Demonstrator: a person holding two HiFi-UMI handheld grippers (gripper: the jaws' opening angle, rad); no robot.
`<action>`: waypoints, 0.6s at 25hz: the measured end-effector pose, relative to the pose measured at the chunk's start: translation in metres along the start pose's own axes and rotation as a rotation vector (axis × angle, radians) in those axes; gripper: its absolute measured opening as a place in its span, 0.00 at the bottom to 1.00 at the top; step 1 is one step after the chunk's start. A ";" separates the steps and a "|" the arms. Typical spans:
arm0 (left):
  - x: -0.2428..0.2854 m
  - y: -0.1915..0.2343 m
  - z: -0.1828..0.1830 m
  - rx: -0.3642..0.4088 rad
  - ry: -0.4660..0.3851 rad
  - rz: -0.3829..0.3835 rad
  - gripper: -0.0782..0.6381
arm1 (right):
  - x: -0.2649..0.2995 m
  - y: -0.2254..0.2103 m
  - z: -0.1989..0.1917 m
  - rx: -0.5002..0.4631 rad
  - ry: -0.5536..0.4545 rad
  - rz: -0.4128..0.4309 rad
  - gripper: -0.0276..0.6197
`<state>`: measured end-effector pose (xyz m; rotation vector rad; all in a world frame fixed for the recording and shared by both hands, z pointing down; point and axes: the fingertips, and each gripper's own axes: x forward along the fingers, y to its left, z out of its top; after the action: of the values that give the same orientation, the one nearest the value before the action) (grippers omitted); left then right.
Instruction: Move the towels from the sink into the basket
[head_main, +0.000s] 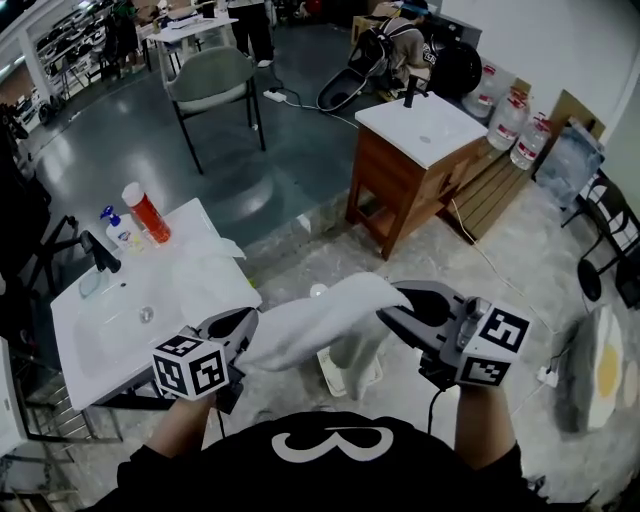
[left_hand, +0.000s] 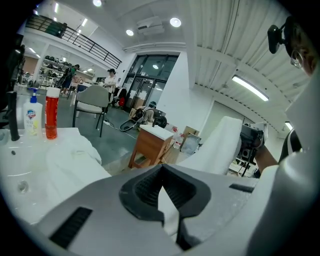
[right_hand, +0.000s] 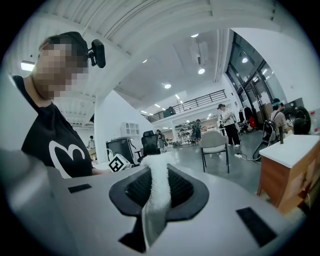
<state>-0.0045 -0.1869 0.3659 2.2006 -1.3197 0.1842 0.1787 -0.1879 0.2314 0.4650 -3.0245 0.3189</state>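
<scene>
A white towel (head_main: 305, 322) hangs stretched in the air between my two grippers, with a fold drooping below its right part. My left gripper (head_main: 245, 340) is shut on its left end, and the cloth shows pinched in the jaws (left_hand: 162, 192). My right gripper (head_main: 390, 305) is shut on the other end (right_hand: 157, 192). A second white towel (head_main: 208, 272) lies crumpled on the right side of the white sink (head_main: 95, 335), also visible in the left gripper view (left_hand: 70, 160). A small white basket (head_main: 348, 378) stands on the floor under the held towel, mostly hidden by it.
An orange bottle (head_main: 147, 213) and a blue-capped bottle (head_main: 120, 230) stand by the black tap (head_main: 100, 252) at the sink's back. A wooden cabinet with a white top (head_main: 415, 150) stands ahead on the right, a chair (head_main: 212, 85) farther back.
</scene>
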 end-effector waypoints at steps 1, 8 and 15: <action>0.005 -0.004 -0.001 0.001 0.000 0.000 0.12 | -0.006 -0.005 -0.001 0.002 -0.001 -0.008 0.13; 0.033 -0.028 -0.017 -0.002 0.024 -0.015 0.12 | -0.028 -0.037 -0.041 0.060 0.067 -0.066 0.13; 0.053 -0.034 -0.031 -0.013 0.058 -0.034 0.12 | -0.049 -0.074 -0.081 0.072 0.124 -0.195 0.13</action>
<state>0.0564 -0.1991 0.3993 2.1889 -1.2483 0.2242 0.2503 -0.2260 0.3201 0.7110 -2.8265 0.4270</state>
